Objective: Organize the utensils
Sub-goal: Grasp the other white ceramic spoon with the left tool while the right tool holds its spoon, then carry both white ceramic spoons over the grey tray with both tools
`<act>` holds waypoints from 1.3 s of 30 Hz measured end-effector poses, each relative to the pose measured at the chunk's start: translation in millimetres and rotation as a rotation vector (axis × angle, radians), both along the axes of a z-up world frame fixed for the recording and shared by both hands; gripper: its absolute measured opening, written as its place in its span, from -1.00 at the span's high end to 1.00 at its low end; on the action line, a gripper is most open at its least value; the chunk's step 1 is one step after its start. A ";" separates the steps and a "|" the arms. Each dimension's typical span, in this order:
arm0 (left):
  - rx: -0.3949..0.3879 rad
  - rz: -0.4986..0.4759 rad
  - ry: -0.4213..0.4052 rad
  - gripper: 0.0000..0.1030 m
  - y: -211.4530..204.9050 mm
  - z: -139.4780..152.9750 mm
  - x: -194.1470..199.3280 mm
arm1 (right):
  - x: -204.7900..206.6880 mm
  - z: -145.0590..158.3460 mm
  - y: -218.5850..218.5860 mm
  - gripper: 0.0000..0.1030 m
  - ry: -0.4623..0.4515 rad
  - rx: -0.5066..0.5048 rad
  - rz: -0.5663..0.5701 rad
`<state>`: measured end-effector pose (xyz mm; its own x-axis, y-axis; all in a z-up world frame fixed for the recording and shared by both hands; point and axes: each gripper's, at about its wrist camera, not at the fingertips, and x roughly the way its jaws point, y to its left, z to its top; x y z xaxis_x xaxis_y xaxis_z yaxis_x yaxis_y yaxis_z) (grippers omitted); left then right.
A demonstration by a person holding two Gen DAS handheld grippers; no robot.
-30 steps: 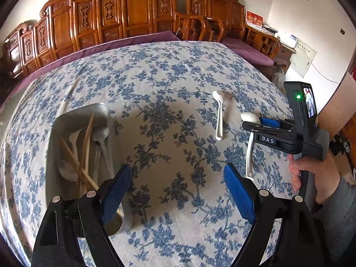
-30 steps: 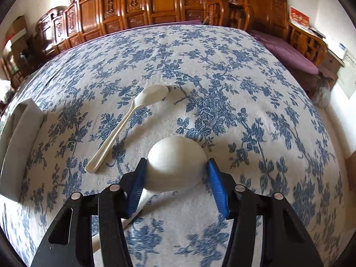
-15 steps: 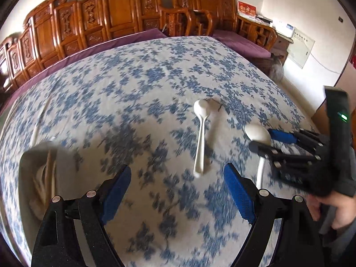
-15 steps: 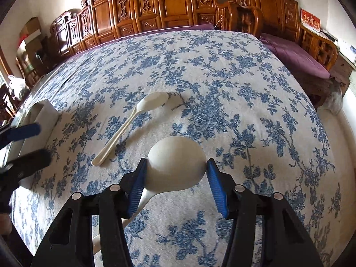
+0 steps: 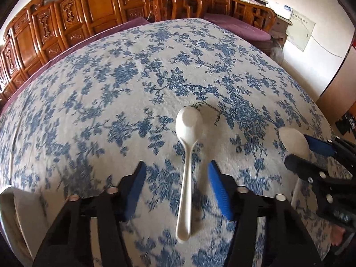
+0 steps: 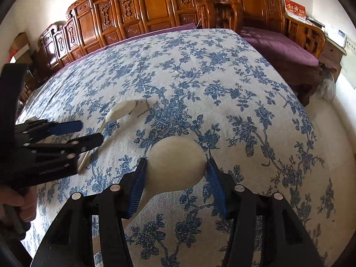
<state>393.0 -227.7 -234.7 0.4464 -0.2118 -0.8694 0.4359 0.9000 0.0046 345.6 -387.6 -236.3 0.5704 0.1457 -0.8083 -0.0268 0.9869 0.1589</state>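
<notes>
The right gripper [image 6: 175, 178] clamps one white spoon [image 6: 175, 169] by its bowl, the left gripper [image 5: 176, 189], jaws just closing but not yet touching, straddles the handle of the last loose white spoon [image 5: 185, 178] mid-table, and the tray [image 5: 9, 202] waits at the table's left edge.

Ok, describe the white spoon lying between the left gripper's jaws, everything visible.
The white spoon looks like smooth glossy plastic: an oval bowl at the far end and a long slim handle running toward the camera. It lies flat on the blue-flowered tablecloth. The left gripper straddles its handle, jaws just closing in, pads not yet touching.

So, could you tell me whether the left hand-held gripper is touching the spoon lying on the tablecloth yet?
Apart. In the left wrist view the spoon lies between the closing pads of the left hand-held gripper, with tablecloth visible either side.
</notes>
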 end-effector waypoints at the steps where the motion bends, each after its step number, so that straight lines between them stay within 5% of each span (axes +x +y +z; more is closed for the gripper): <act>1: -0.002 -0.002 0.002 0.09 -1.8 -1.4 1.7 | -0.1 0.4 0.1 -0.09 -0.001 0.003 0.000; 7: 0.025 -0.002 -0.009 0.41 -9.9 -7.2 6.7 | -0.6 1.6 2.0 -0.09 -0.006 0.012 0.005; 11: 0.022 -0.015 -0.013 0.88 -10.7 -7.1 5.1 | -0.4 2.5 5.8 -0.09 -0.009 0.013 0.017; 39: -0.021 0.015 -0.097 0.88 85.6 61.7 -67.8 | -13.1 24.1 77.8 -0.09 -0.071 0.010 0.155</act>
<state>325.2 -142.1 -172.9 0.5312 -0.2221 -0.8176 0.4210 0.9067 0.0272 332.5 -309.8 -212.2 0.5961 0.2445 -0.7648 -0.1900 0.9684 0.1614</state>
